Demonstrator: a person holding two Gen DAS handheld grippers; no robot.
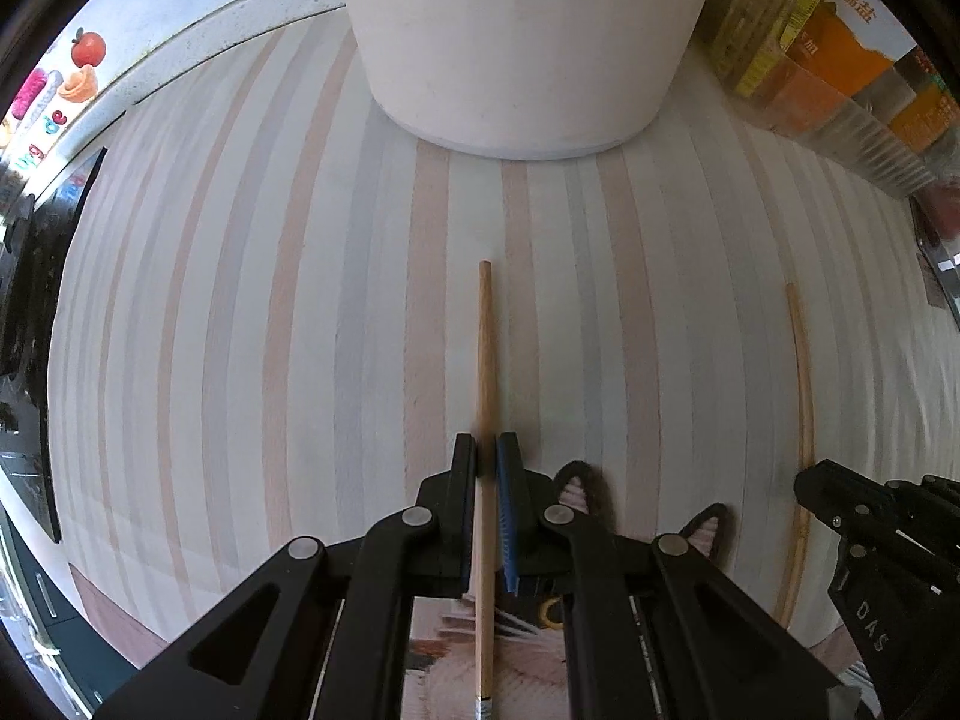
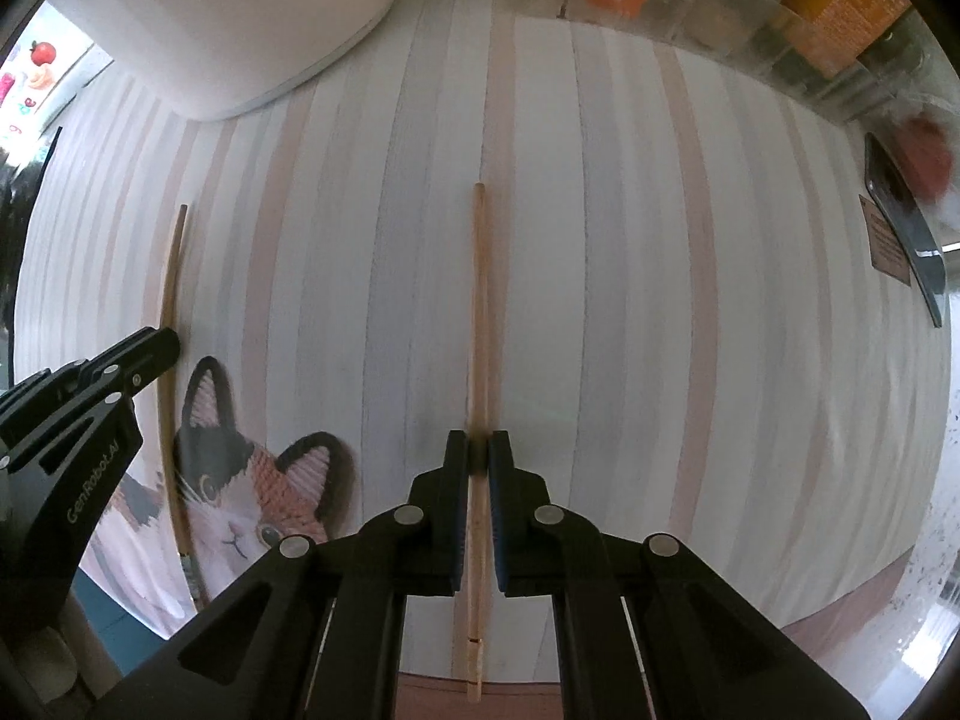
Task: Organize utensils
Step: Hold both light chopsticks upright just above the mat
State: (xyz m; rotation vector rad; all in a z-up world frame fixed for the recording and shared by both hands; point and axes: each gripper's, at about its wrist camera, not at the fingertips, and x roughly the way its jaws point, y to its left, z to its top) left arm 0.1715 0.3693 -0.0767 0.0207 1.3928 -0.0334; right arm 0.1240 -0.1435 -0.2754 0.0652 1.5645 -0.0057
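While both grippers sit low over the striped mat (image 1: 240,300), each one has a chopstick pinched between its jaws. Nearest, the left gripper (image 1: 486,450) is closed narrow on the left chopstick (image 1: 486,360), gripping it about midway along the shaft; its metal-capped end trails back under the gripper over the cat-face picture (image 2: 240,498) on the mat. Just to the right, the right gripper (image 2: 478,450) is likewise clamped on the right chopstick (image 2: 478,300), whose notched end reaches back toward the near edge of the mat.

Both sticks lie with their long axes running straight away from the jaws, near to far, roughly parallel and apart from each other, their far tips pointing across the mat. I cannot tell whether they rest on the mat or are lifted just clear of it.

Farther off stands the white container (image 1: 528,42), directly ahead of the left gripper and off to the far left of the right one, so the left hand looks the nearer to it. If that is where the chopsticks go, each would need tipping upright first. Along the far right of the counter stand clear jars and orange packets (image 1: 840,60).
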